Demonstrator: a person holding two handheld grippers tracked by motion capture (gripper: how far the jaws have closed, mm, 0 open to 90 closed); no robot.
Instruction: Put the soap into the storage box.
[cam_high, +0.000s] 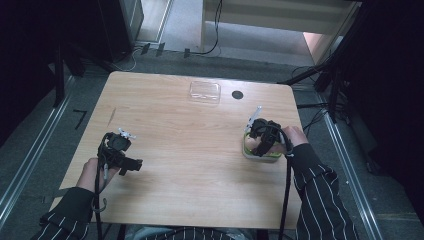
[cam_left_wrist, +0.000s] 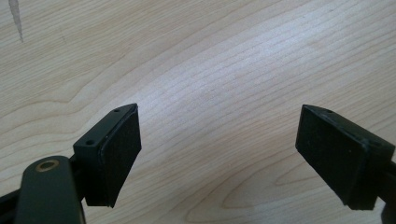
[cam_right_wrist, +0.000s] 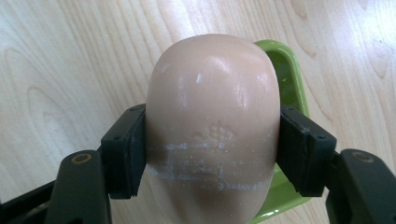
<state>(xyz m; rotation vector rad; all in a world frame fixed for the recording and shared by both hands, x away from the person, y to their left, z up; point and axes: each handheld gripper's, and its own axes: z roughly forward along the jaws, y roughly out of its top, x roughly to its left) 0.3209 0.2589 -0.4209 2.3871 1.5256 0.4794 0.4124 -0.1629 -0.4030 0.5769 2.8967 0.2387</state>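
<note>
Our right hand-held gripper (cam_right_wrist: 212, 154) is clenched on a pale, peach-coloured bar of soap (cam_right_wrist: 212, 121). Its two black jaws press on the bar's opposite long sides, so the bar's long axis runs straight ahead along the jaws and away from the hand. Under and beyond the bar we see a green soap dish (cam_right_wrist: 287, 74), its rim curving out on the right side of the right gripper view. We cannot tell whether the soap touches the dish or hangs just above it. In the high view this right hand-held gripper (cam_high: 265, 137) sits over the green soap dish (cam_high: 261, 151) near the right edge of the table (cam_high: 190, 150).

We judge that the coming move turns on this: the soap lies directly over the dish, and the two long axes look roughly lined up, so only a lift or a lowering separates them.

Our left hand-held gripper (cam_left_wrist: 219, 154) is released, its jaws wide apart over bare wood. In the high view the left hand-held gripper (cam_high: 120, 152) is well apart from the dish. A clear plastic lid or tray (cam_high: 204, 92) and a dark round spot (cam_high: 237, 94) lie near the far edge.
</note>
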